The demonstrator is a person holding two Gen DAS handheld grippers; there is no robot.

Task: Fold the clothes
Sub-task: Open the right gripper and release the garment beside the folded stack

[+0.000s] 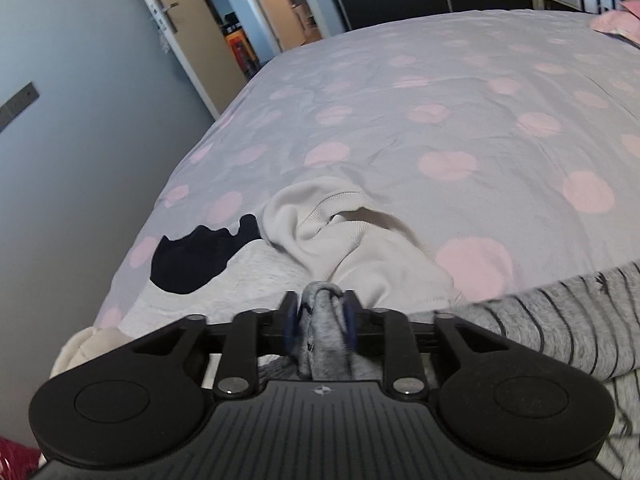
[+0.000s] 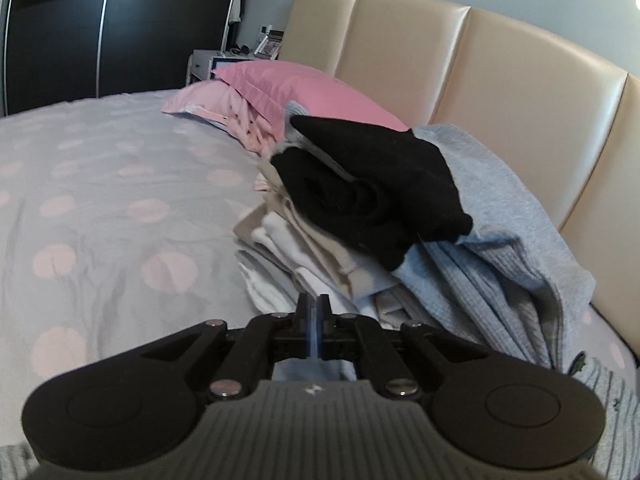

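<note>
In the left wrist view my left gripper (image 1: 319, 314) hangs low over the near edge of the bed. Its blue pads stand apart, and a bunched fold of a grey garment (image 1: 324, 344) rises loosely between them. Just beyond lie a cream sweatshirt (image 1: 340, 240), a black garment (image 1: 196, 260) and a grey fleece piece (image 1: 224, 300). A grey striped garment (image 1: 560, 320) crosses in from the right. In the right wrist view my right gripper (image 2: 314, 312) has its fingers nearly together with nothing between them. It points at a pile of clothes: a black garment (image 2: 372, 196) on top, light blue knit (image 2: 500, 232), white and beige pieces (image 2: 304, 248).
The bedspread (image 1: 440, 120) is lilac with pink dots and stretches away flat. Pink pillows (image 2: 288, 88) lean on the cream padded headboard (image 2: 480, 80). A grey wall (image 1: 80, 140) and an open door (image 1: 188, 28) lie left of the bed. Dark wardrobes (image 2: 100, 40) stand beyond it.
</note>
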